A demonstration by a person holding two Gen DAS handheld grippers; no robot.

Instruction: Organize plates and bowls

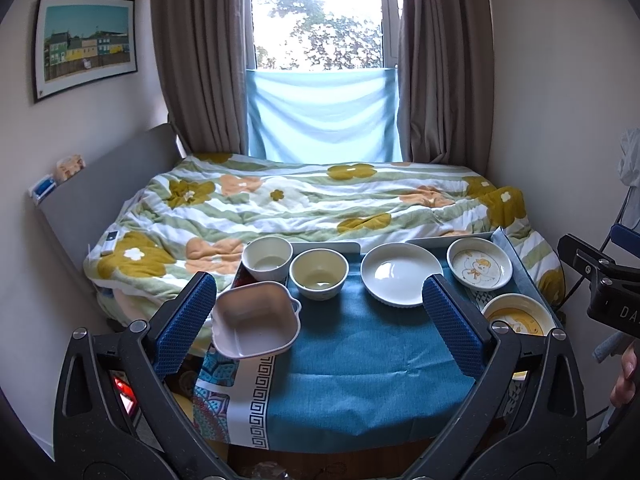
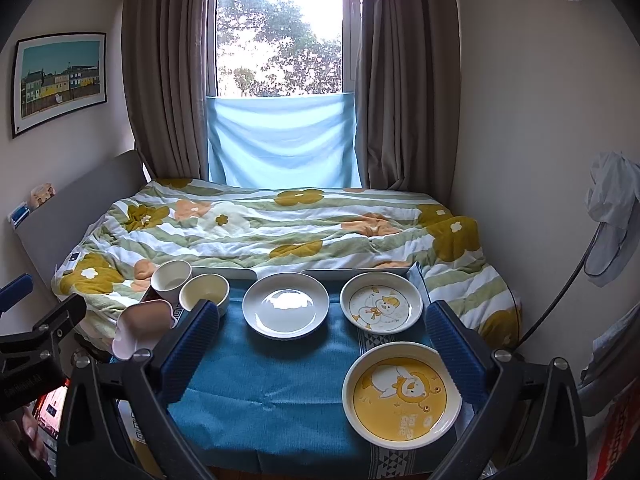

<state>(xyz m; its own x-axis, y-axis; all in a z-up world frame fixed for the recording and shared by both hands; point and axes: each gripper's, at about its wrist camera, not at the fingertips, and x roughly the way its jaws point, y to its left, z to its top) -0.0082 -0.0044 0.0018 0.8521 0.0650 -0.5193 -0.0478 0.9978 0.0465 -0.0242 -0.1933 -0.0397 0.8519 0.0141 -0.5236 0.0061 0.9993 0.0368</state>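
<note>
On a small table with a teal cloth (image 1: 360,352) stand a square pink-white bowl (image 1: 256,320) at the left front, a white bowl (image 1: 267,258) and a cream bowl (image 1: 319,274) behind it, a plain white plate (image 1: 400,276), a cartoon-duck plate (image 1: 479,268) and a yellow plate (image 1: 518,314). The right wrist view shows the white plate (image 2: 286,304), duck plate (image 2: 381,302), yellow plate (image 2: 402,394), square bowl (image 2: 144,326), cream bowl (image 2: 204,292) and white bowl (image 2: 171,276). My left gripper (image 1: 316,320) is open and empty above the front of the table. My right gripper (image 2: 322,344) is open and empty too.
A bed with a flowered quilt (image 1: 304,200) lies right behind the table, under a curtained window (image 1: 320,16). Two flat white trays (image 1: 324,246) stand at the table's far edge. A grey headboard (image 1: 112,184) runs along the left wall.
</note>
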